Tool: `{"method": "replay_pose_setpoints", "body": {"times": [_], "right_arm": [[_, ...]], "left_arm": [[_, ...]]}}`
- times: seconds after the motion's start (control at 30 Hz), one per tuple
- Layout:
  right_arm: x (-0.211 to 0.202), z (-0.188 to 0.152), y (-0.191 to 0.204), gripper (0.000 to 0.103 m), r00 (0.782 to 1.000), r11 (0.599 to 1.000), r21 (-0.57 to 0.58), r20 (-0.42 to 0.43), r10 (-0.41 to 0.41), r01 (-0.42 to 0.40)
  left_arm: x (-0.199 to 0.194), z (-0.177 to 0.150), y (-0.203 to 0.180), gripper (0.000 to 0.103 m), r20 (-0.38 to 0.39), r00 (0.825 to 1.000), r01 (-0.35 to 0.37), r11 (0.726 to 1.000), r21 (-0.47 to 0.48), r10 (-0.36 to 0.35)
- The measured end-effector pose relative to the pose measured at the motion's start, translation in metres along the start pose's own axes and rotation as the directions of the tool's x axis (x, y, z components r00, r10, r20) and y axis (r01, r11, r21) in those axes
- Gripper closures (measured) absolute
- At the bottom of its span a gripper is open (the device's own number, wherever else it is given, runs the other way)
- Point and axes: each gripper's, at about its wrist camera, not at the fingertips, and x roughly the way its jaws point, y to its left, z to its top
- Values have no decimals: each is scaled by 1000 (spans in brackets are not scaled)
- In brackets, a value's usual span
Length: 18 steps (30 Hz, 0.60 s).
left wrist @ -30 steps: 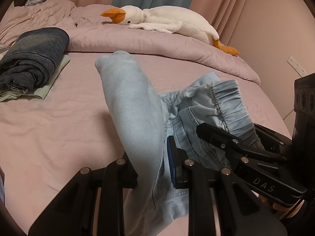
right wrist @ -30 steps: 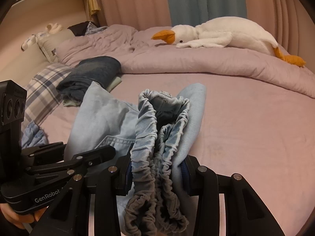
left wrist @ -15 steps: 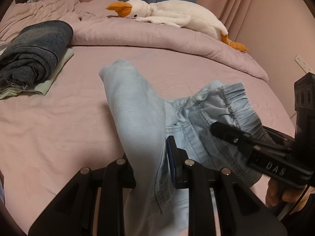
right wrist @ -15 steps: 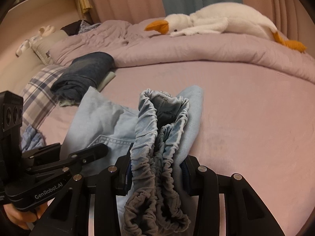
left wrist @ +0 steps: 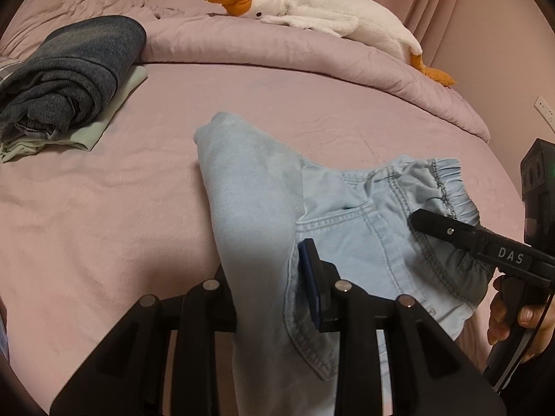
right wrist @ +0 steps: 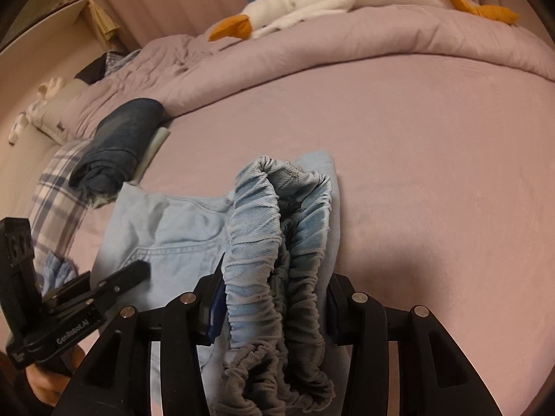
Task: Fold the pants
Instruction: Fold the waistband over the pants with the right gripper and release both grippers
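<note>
Light blue denim pants lie partly on the pink bed sheet. A folded leg runs between the fingers of my left gripper; its jaws are opening, and the cloth still fills the gap against the blue pad. My right gripper is shut on the bunched elastic waistband, its jaws easing open slightly. Each gripper shows in the other's view: the right gripper lies on the waistband at the right, and the left gripper is low at the left. A hand holds the right gripper's handle.
Folded dark jeans rest on a pale green garment at the left. A white plush goose lies on the rolled pink duvet at the back. A plaid pillow sits at the bed's left side. Bare sheet stretches ahead and to the right.
Both grippers have sunk toward the sheet with the pants, which now lie flatter. The left jaws stand a little wider. The right gripper has rolled, tilting its view.
</note>
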Motion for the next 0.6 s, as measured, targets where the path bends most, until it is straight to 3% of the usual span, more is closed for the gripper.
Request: {"method": "replay_pose_setpoints", "body": {"times": [0.2,0.47,0.6], "right_arm": [[6,-1,-11,46,1000,999,45,-17,7,-6],[9,-4,-18,43,1000,999,43,-14,11,-11],[9,-2,-16,43,1000,1000,25,-15,2,-1]], "left_arm": [[7,-5,6,61,-16,1000,-15,1000,-15,14],[13,-10,16,37,-10,999,-42,999,-33,42],[10,-11,15,34,-11,998,-55,998,-33,54]]}}
